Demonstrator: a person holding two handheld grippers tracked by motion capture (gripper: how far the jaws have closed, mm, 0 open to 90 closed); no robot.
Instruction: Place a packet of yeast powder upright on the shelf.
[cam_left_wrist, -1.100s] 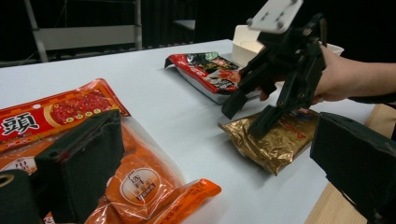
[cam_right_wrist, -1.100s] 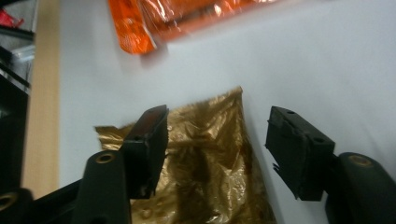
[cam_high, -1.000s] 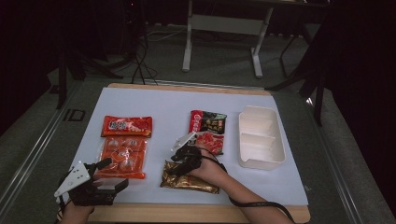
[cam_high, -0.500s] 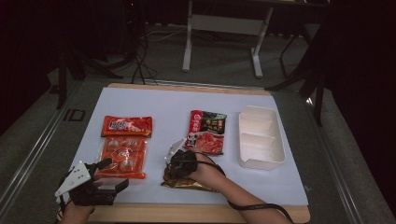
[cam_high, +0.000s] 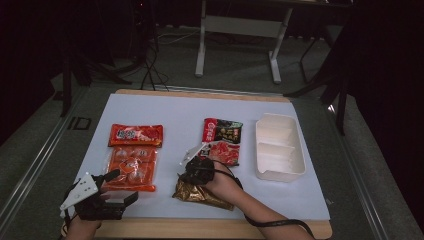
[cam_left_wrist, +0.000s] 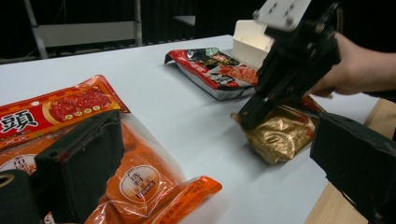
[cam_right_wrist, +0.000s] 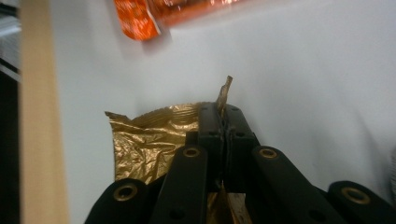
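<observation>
Now pinching the gold pouch (cam_right_wrist: 149, 140) by its edge near the desk's (cam_high: 180, 107) front edge.
Right gripper (cam_right_wrist: 223, 122): jaws just closing, clamped tight on the foil. Left gripper (cam_left_wrist: 210, 154): jaws wide apart, nothing between them, hovering at the front left corner beside the orange packet (cam_left_wrist: 140, 182).

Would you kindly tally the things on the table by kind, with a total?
Orange-red snack packets: 2
Red-and-black packet: 1
Gold packet: 1
White divided tray: 1
Total: 5
</observation>
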